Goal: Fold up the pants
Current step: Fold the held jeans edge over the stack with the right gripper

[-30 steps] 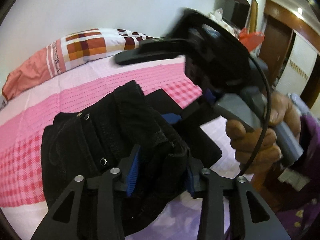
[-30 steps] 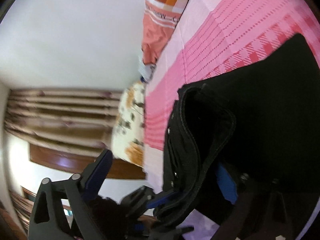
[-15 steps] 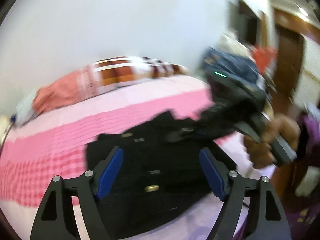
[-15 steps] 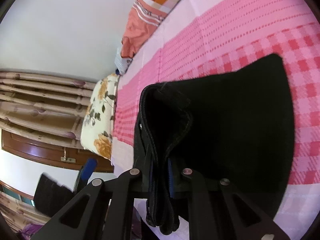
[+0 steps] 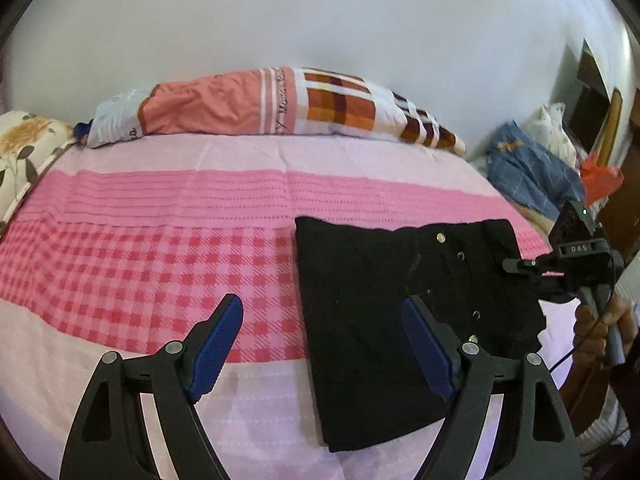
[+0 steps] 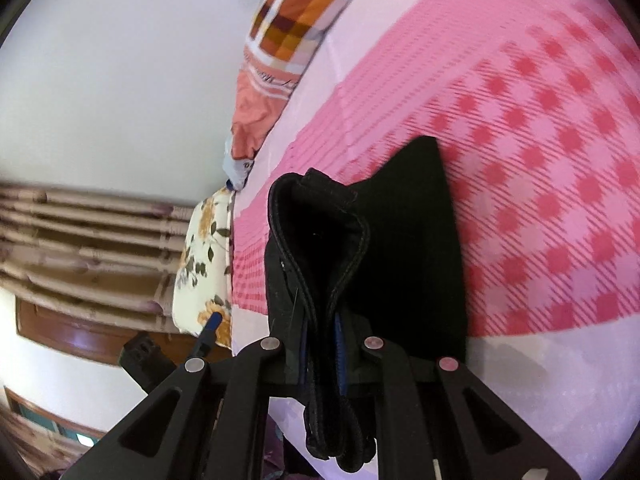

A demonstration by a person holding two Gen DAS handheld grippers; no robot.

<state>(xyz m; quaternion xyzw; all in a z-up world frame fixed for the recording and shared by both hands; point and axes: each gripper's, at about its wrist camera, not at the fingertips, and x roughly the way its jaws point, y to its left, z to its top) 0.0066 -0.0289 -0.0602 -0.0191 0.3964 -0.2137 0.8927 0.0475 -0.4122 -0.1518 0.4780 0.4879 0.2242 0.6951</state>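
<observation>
The black pants (image 5: 396, 304) lie folded into a flat rectangle on the pink bed sheet (image 5: 160, 264), right of centre in the left wrist view. My left gripper (image 5: 322, 344) is open and empty, held above the bed at the pants' near left edge. My right gripper (image 6: 320, 340) is shut on the pants' waistband (image 6: 320, 240), which bunches up between its blue pads. It also shows in the left wrist view (image 5: 536, 272), at the right edge of the pants.
A patchwork pillow (image 5: 260, 104) lies at the head of the bed against the white wall. A floral pillow (image 5: 24, 152) is at the far left. Blue bedding (image 5: 528, 168) and a red bag (image 5: 600, 176) sit beyond the bed's right side.
My left gripper let go of the pants, opened and drew back to the left. The pants now lie flat, and the right gripper has closed on the waistband.
</observation>
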